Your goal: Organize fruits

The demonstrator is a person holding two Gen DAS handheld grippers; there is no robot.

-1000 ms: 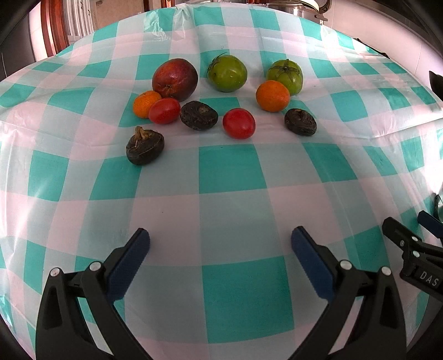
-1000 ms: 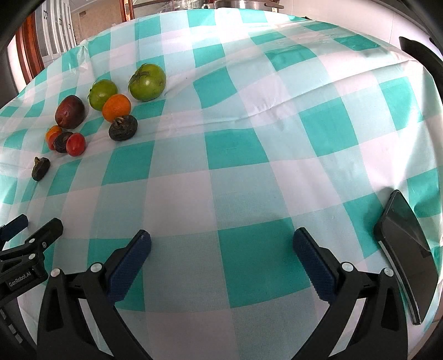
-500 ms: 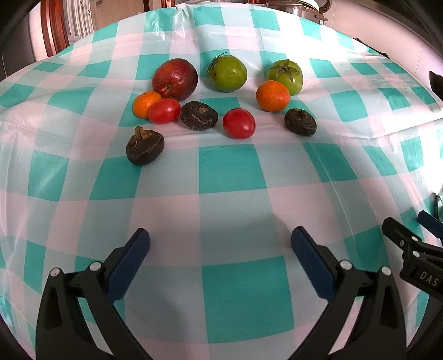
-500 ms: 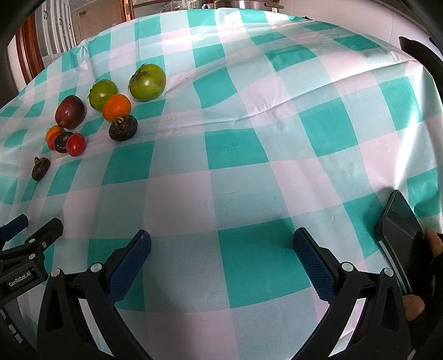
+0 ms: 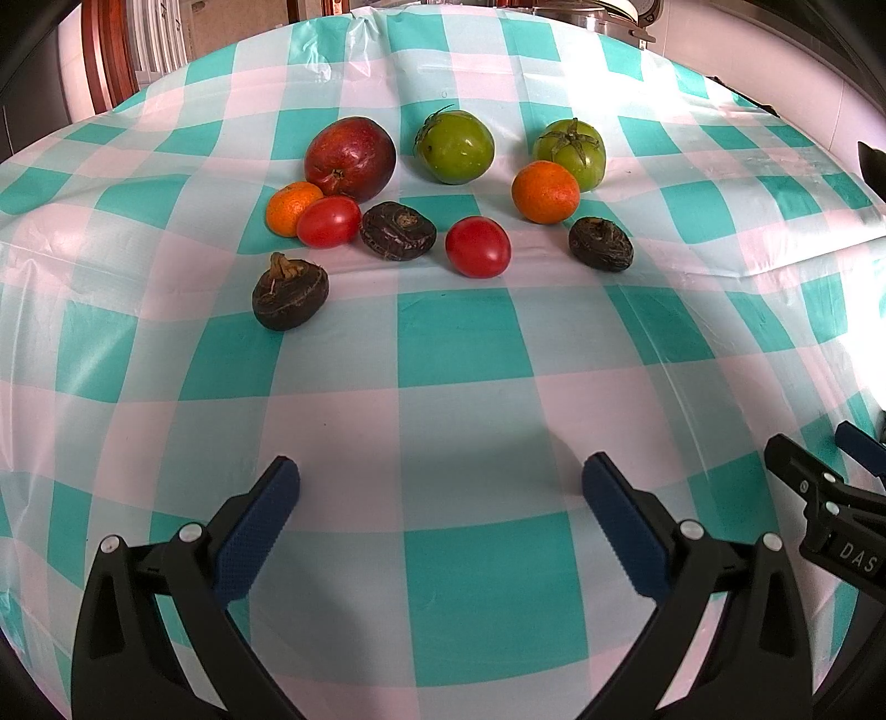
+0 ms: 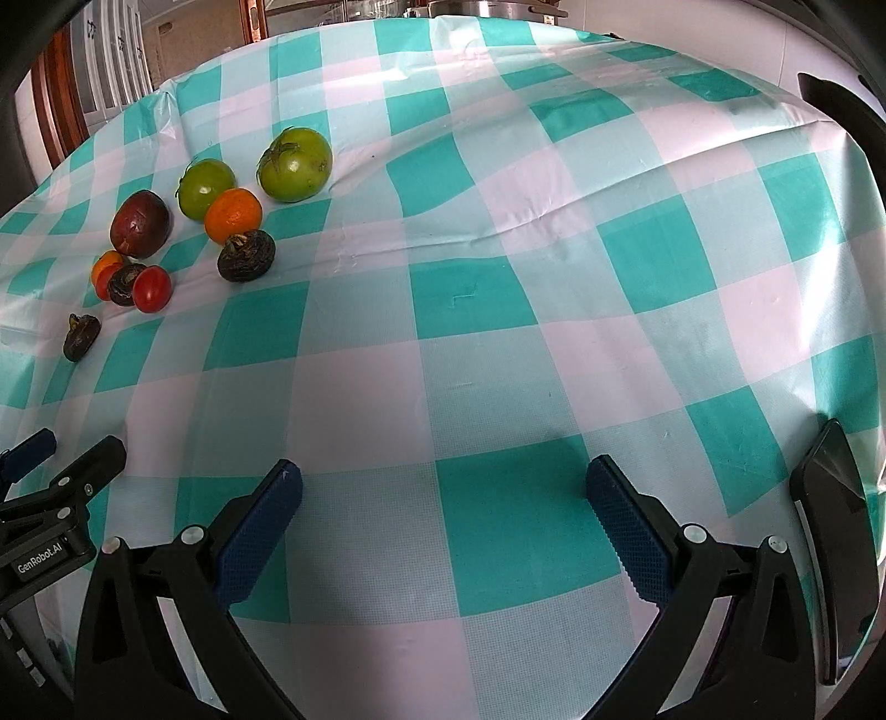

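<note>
Fruits lie in a loose cluster on a teal-and-white checked tablecloth. In the left wrist view I see a dark red mango, two green tomatoes, two oranges, two red tomatoes and three dark brown fruits. My left gripper is open and empty, well short of them. My right gripper is open and empty; the cluster lies far to its upper left.
A dark phone lies at the table's right edge beside my right gripper. The other gripper shows at each view's side. A metal pot stands beyond the table's far edge. A dark chair back rises at right.
A hand reached to the phone at the right edge half a second ago and is now gone. Both grippers and the fruits have barely moved.
</note>
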